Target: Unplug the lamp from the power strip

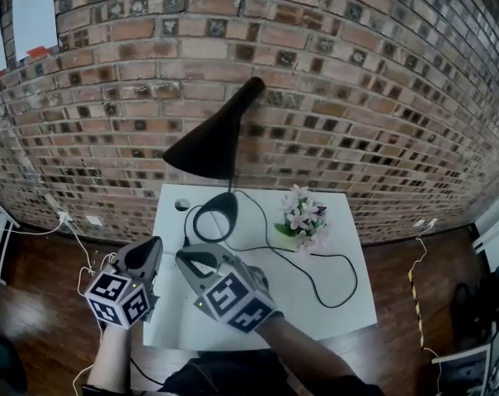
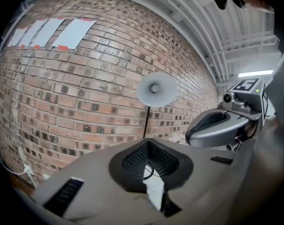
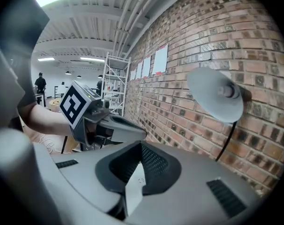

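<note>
Jaws of the left gripper (image 1: 153, 244) and right gripper (image 1: 188, 256) are held pressed together, nothing gripped. One lamp (image 1: 218, 143) is seen ahead of the fingertips, well apart, on one white table (image 1: 348, 304); one cord (image 1: 331, 258) and one flower bunch (image 1: 303, 217) are counted there.

**Head view:** taken from high over the near edge of the white table (image 1: 340, 304), facing forward and steeply down toward the brick wall (image 1: 356, 97).

**Left gripper view:** taken along the left gripper (image 1: 154, 244), from below shade height, facing the wall almost squarely.

**Right gripper view:** taken along the right gripper (image 1: 187, 258), close beside the left, facing obliquely leftward along the wall.

**Shared by all three:** the black lamp (image 1: 216, 143) and the wall, with each gripper view also catching the other gripper.
</note>
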### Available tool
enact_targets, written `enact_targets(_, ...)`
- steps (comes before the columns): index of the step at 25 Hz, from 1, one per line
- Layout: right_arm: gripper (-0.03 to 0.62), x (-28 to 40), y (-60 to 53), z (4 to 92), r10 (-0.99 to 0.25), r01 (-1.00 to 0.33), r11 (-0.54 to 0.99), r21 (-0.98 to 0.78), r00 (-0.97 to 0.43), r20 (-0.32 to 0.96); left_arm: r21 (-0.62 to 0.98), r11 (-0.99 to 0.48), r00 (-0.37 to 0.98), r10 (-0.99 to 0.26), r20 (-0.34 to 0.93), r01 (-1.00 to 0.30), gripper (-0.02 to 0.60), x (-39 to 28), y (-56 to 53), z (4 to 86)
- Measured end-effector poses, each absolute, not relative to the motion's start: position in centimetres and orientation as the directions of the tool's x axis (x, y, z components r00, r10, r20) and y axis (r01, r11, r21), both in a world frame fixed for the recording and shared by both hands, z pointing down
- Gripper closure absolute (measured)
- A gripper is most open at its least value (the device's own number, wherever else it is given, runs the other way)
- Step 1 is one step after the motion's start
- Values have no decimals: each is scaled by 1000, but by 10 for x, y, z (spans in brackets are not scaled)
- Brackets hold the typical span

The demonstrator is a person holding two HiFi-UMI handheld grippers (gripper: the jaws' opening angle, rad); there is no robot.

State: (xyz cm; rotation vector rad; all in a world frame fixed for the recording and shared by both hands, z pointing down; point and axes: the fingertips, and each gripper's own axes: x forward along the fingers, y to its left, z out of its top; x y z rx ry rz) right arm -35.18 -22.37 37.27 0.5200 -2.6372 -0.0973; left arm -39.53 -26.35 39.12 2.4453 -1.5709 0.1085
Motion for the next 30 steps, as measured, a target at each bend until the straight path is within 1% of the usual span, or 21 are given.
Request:
enact_targets(3, 600, -329, -225, 370, -406, -386, 913, 134, -825, 392, 133, -416, 435, -882, 183, -899, 586, -376, -265, 393)
enact_targets(7, 600, -300, -232, 354, -449, -448, 890, 84, -834, 321, 128, -462, 477, -866, 150, -878, 586, -350, -272, 380)
enact_targets(13, 600, -258, -231, 345, -507, -502, 859, 99, -811, 292, 110, -524, 535, -835, 129, -845, 586, -306, -275, 363)
enact_targets(18, 600, -221, -220, 342, -525, -523, 848, 89, -803, 280, 116, -561, 573, -808, 136, -819, 586, -264, -267, 359)
enact_targets(24, 600, -180, -198, 351, -509, -527, 850, 20, -809, 294, 101, -649, 657, -737, 158, -754, 586, -204, -239, 358)
enact_targets(28, 600, -151, -180, 347, -512, -525, 851, 26, -817, 265, 119, -649, 660, -735, 158, -751, 588, -180, -221, 348)
enact_targets(30, 599, -136, -172, 345, -513, -525, 851, 22, -821, 252, 93, -638, 644, -747, 163, -764, 586, -171, -212, 344)
